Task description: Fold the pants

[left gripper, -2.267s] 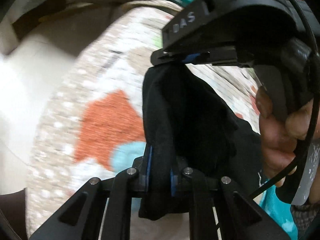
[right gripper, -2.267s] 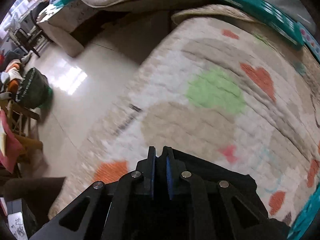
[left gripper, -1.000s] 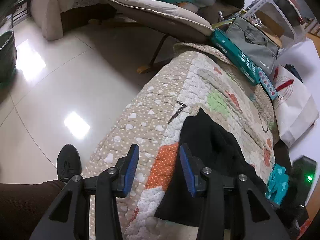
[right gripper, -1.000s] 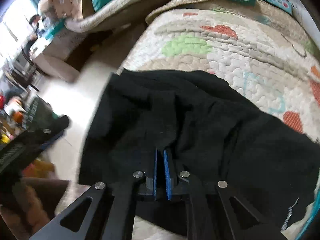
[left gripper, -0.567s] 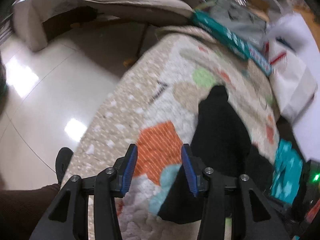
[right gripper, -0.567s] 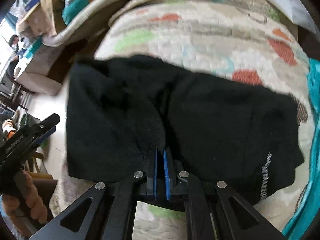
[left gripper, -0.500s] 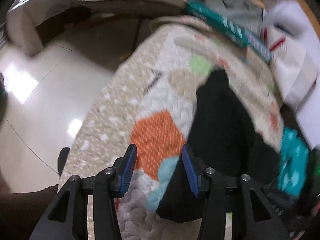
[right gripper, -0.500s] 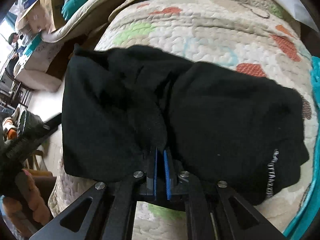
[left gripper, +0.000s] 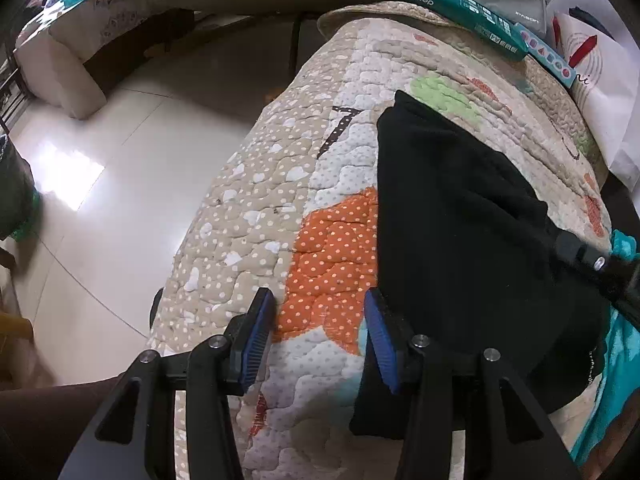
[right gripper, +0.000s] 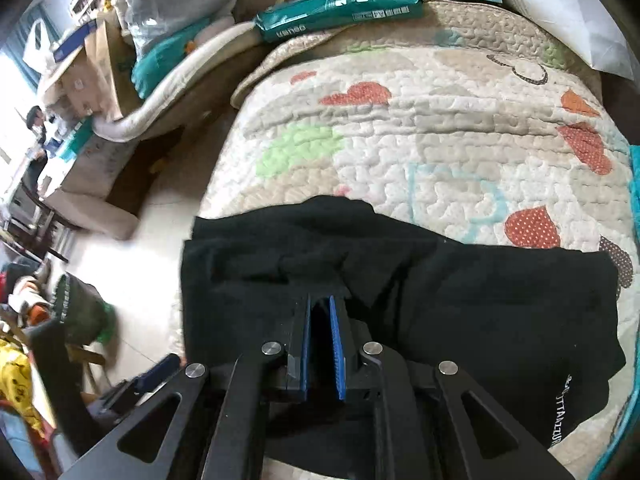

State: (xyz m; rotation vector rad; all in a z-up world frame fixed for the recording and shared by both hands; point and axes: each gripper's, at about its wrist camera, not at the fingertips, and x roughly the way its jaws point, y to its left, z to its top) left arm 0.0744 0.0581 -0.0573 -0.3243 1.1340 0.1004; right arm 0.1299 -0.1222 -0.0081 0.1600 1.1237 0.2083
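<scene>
A patchwork quilt [right gripper: 460, 128] covers a raised surface above a glossy tiled floor [left gripper: 120, 184]. The black pants [right gripper: 480, 300] lie bunched across its near end. The right claw [right gripper: 320, 344] pinches a fold at their near edge, blue pads nearly together. The left claw [left gripper: 316, 340] is spread wide, empty, over the orange patch [left gripper: 336, 264] beside the pants.
</scene>
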